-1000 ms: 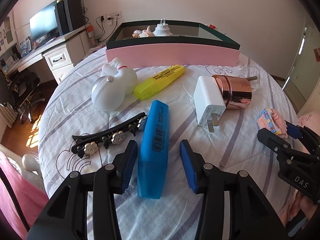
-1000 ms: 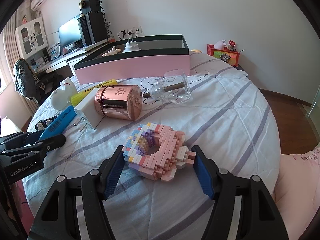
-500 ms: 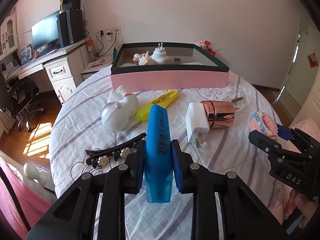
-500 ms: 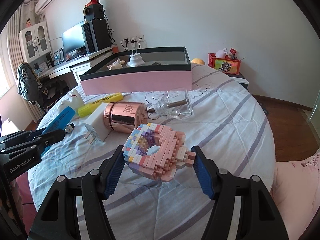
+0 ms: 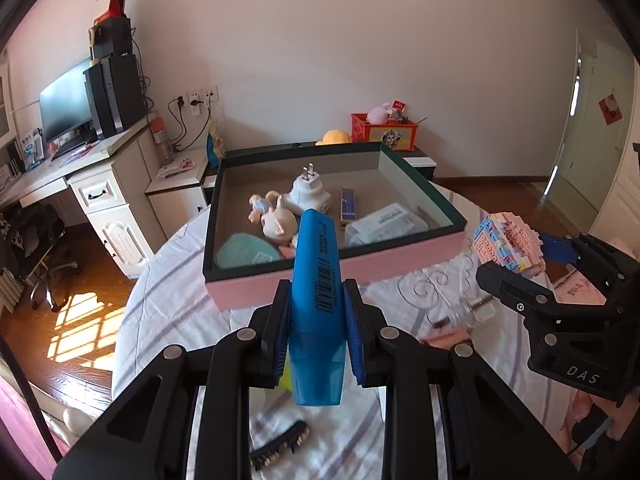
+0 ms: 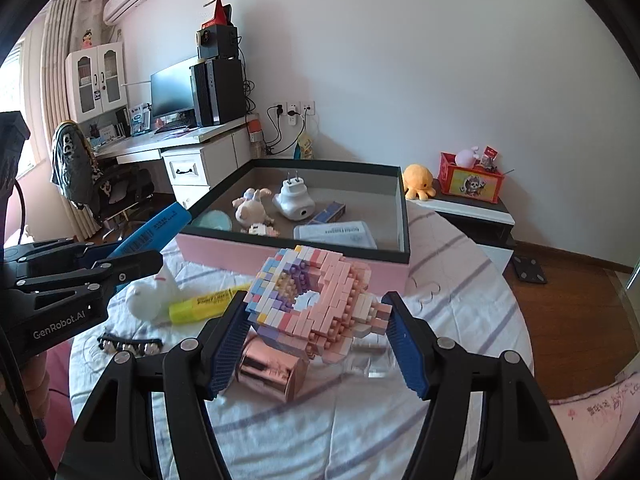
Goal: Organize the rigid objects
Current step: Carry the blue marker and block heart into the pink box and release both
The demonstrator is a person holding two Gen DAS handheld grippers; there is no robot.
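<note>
My left gripper [image 5: 316, 312] is shut on a blue highlighter [image 5: 318, 300] and holds it raised, pointing at the pink box [image 5: 360, 268]. My right gripper [image 6: 316, 336] is shut on a pink brick-built donut [image 6: 316, 300], lifted above the table. The box [image 6: 296, 248] holds a white plug adapter [image 6: 290, 200], a small doll [image 6: 252, 208], a wipes pack [image 6: 336, 234] and other items. The right gripper [image 5: 516, 256] with the donut [image 5: 506, 246] shows in the left wrist view, the left gripper [image 6: 132, 256] in the right wrist view.
On the striped tablecloth [image 6: 460, 280] lie a yellow highlighter [image 6: 204, 304], a white figurine [image 6: 154, 294], a black hair clip [image 6: 130, 344], a rose-gold cylinder [image 6: 268, 372] and a clear glass bottle [image 6: 372, 356]. A desk with monitor [image 6: 172, 94] stands at left.
Both grippers have risen well above the table and moved toward the box, carrying the blue highlighter and the brick donut. The box interior now shows.
</note>
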